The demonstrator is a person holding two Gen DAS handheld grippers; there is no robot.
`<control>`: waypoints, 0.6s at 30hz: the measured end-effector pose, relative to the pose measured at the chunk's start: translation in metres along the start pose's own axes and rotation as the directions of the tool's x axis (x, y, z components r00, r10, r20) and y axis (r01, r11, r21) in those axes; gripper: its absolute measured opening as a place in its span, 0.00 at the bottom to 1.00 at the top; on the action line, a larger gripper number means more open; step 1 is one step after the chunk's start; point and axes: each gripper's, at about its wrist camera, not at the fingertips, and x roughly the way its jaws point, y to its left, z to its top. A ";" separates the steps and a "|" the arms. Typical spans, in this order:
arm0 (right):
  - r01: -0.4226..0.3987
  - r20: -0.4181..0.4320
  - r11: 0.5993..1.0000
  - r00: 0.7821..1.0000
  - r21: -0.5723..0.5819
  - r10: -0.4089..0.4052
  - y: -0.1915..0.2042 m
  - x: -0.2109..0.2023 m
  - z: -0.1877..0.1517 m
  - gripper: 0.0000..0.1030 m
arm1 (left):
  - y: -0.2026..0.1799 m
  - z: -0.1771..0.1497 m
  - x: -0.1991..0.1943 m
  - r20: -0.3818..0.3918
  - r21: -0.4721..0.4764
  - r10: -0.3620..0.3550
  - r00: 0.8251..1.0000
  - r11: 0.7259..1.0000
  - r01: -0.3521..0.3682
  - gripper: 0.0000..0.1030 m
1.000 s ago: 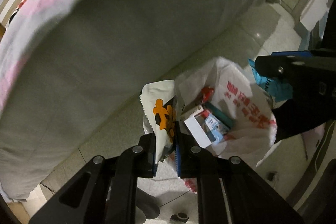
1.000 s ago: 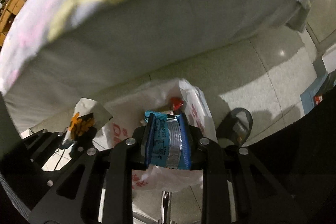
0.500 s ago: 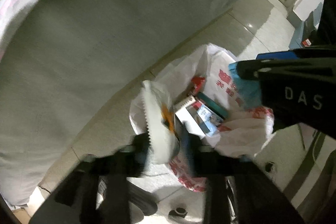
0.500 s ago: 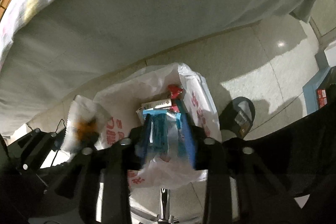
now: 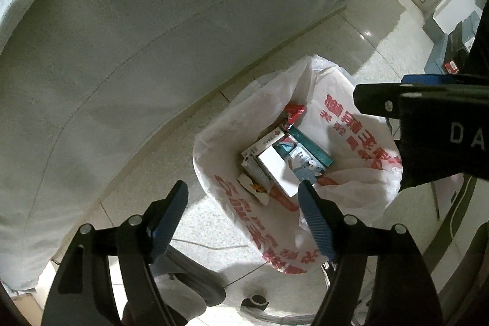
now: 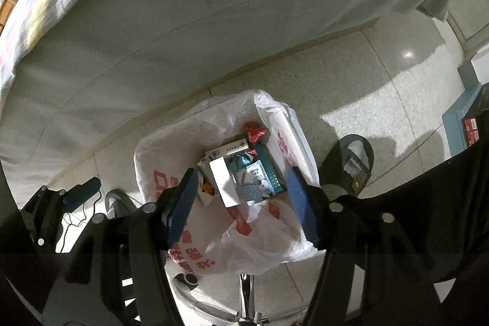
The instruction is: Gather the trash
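Both the left gripper [image 5: 243, 194] and right gripper [image 6: 241, 182] are now hanging wide open and empty, having just released their wrappers. Those are lying inside the white red-printed plastic bag [image 5: 351, 124] on the floor, so both deliveries are looking complete.

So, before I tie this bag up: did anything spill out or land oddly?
Nothing stands out. The orange-print wrapper and the boxes lie inside the white plastic bag; no trash shows on the floor around it. Both grippers hang open and empty.
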 end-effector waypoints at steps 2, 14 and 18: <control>-0.002 0.000 1.000 1.000 -0.001 0.002 0.001 0.000 0.000 0.59 | -0.001 -0.001 0.000 0.000 0.005 0.005 1.000 1.000 -0.005 0.71; -0.038 0.024 0.999 0.999 -0.004 0.038 0.002 -0.012 -0.001 0.61 | 0.008 -0.002 -0.019 0.045 -0.004 0.077 0.996 0.997 -0.077 0.72; -0.048 0.055 0.999 0.997 -0.018 0.049 0.005 -0.025 -0.001 0.61 | 0.011 -0.001 -0.034 0.085 -0.013 0.089 0.992 0.996 -0.088 0.72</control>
